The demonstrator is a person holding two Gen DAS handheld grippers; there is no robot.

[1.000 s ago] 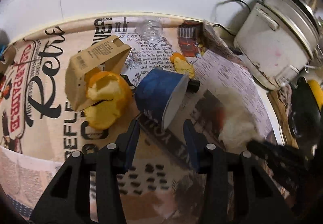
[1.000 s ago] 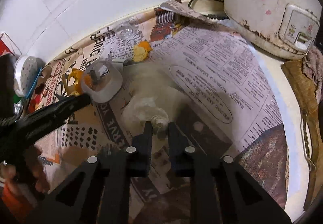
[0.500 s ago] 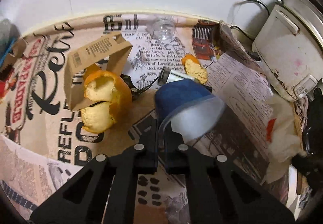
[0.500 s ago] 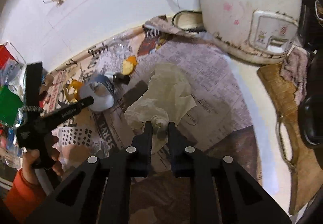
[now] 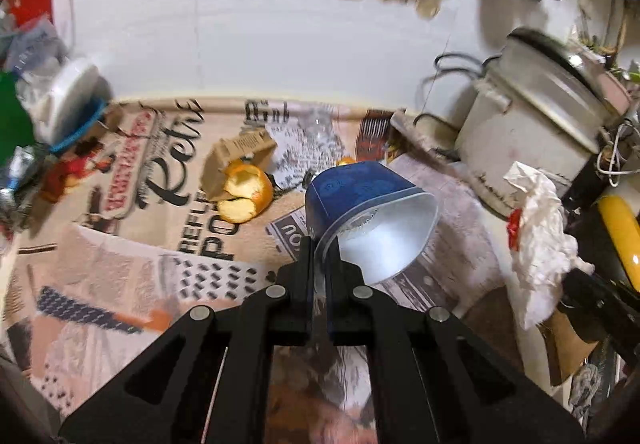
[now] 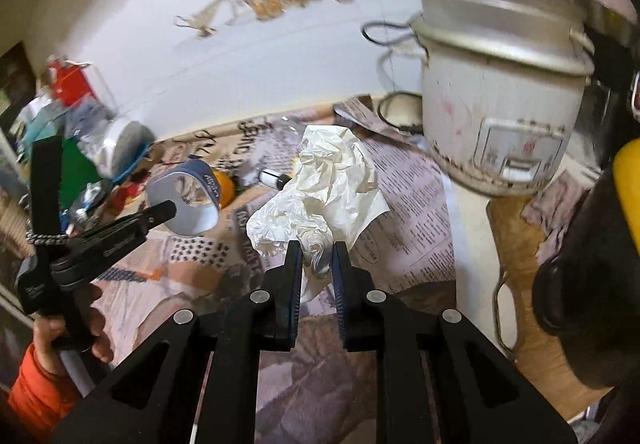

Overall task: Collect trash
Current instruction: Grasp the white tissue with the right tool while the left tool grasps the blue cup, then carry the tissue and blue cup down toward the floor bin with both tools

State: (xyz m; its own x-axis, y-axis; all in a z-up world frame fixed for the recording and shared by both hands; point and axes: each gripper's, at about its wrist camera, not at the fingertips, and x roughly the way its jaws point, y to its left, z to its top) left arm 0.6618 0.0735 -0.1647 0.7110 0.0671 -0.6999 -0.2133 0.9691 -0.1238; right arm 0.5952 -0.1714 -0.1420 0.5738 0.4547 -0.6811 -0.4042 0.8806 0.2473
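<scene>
My left gripper [image 5: 319, 250] is shut on the rim of a blue paper cup [image 5: 360, 200] with a white inside, held lifted above the newspaper-covered counter; the cup also shows in the right wrist view [image 6: 188, 200]. My right gripper [image 6: 316, 250] is shut on a crumpled white paper wrapper [image 6: 320, 184], lifted off the counter; the wrapper also shows at the right of the left wrist view [image 5: 536, 240]. Orange peel [image 5: 244, 192] and a torn brown cardboard box [image 5: 236, 152] lie on the newspaper behind the cup.
A white rice cooker [image 6: 500, 116] with a black cord stands at the back right. A small black-and-white cylinder [image 6: 272, 178] lies on the newspaper. Jars and packets [image 5: 44, 100] crowd the left edge. A yellow-handled item [image 5: 620, 232] sits at the right. The white wall is behind.
My left gripper closed on the blue cup's rim and lifted it. My right gripper raised the white wrapper well above the counter. Both views pulled up and back.
</scene>
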